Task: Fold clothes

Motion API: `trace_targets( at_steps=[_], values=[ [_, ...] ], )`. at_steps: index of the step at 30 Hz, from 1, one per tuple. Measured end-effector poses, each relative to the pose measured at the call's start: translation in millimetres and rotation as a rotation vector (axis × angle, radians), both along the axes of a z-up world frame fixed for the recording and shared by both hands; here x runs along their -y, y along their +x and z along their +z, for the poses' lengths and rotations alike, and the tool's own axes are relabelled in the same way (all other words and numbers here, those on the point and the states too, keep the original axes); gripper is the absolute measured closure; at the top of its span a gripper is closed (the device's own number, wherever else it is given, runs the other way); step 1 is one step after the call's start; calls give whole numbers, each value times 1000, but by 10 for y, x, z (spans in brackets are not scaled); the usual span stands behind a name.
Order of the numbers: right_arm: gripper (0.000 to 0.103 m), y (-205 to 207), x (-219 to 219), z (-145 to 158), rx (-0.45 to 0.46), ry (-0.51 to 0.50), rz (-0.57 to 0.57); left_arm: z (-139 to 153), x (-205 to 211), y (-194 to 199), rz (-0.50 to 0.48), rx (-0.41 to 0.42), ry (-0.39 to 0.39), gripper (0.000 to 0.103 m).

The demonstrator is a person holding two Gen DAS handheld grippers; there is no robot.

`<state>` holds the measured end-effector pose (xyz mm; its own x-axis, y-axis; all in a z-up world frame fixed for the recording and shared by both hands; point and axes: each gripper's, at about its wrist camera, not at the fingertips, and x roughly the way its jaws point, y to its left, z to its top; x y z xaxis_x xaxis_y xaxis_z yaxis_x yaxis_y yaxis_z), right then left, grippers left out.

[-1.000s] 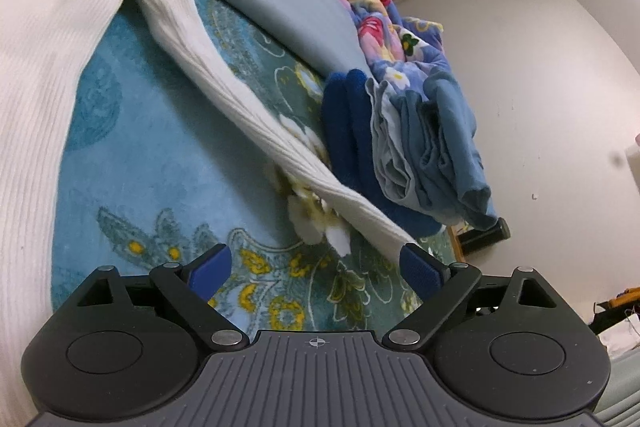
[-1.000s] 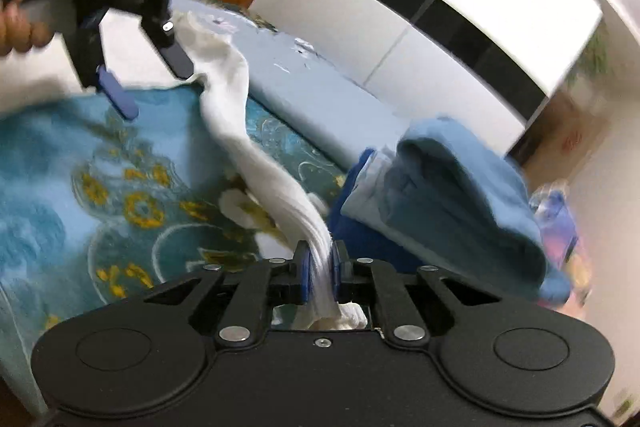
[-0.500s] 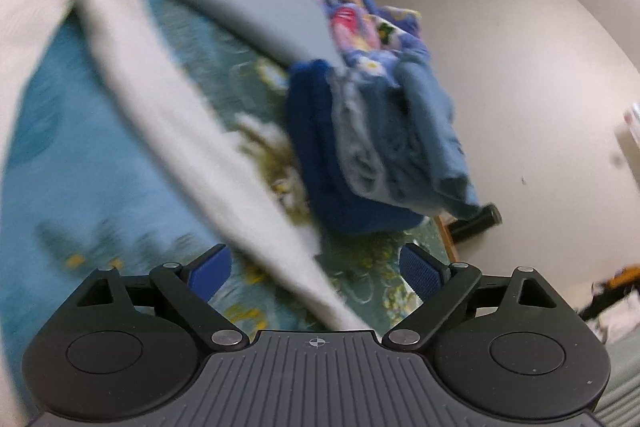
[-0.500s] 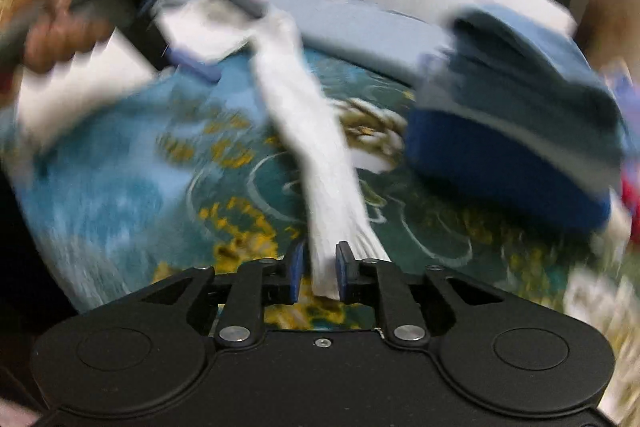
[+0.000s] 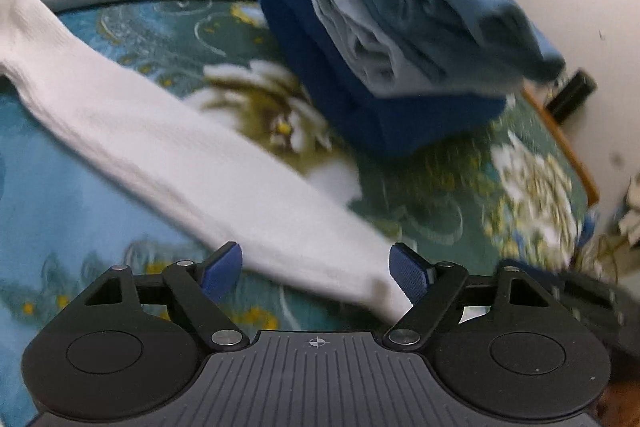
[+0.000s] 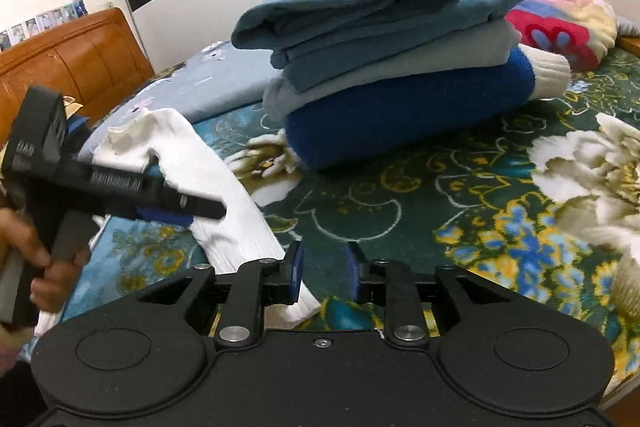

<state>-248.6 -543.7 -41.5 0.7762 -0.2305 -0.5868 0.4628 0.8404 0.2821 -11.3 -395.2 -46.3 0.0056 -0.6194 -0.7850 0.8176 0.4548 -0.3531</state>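
**On the bed, a white sleeve lies between two open tools**

Between the spread blue pads of the left hand-held gripper lies the cuff end of a white ribbed sweater, its sleeve running away flat across the floral bedspread. The jaws stand wide apart and grip nothing. Off to its right, the right hand-held gripper is also released, its pads parted by a narrow gap, with the sleeve's cuff lying just beside its left pad, not between them.

Further out, a stack of folded blue clothes sits on the bedspread near the sleeve but apart from it. Beyond that lie a bright flowered blanket, a grey-blue sheet, a wooden headboard and white wardrobe doors.

The sweater looks light, soft and stretchy; it should drape and sag rather than hold a crease, and a thin pinch may slip. I would take it by the cuff hem, where the knit is doubled, or by the shoulder seam.

Most of the garment is out of sight: the body runs off the left edge, so I cannot tell how it lies. The left view is blurred, and the person's hand partly hides the sleeve in the right view
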Motion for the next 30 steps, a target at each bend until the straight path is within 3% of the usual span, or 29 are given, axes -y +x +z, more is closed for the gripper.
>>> trace_targets(
  at_steps=[4,8,12,16,26,30],
  values=[
    [76,-19,11,-26,0,23,19,-49,-200,-166,-56,62,52,23],
    [76,-31,7,-97,-7,69,23,131,-310,-164,8,67,-43,22],
    [76,4,-59,-150,-19,55,31,295,-179,-141,80,133,-63,19],
    [73,30,-170,-75,7,-50,46,324,-131,-87,108,35,-139,19],
    [73,124,-417,-163,-74,60,325,223,55,-336,-43,-107,-203,19],
    [73,2,-411,-140,-49,87,325,184,74,-459,-102,-140,-223,19]
  ],
)
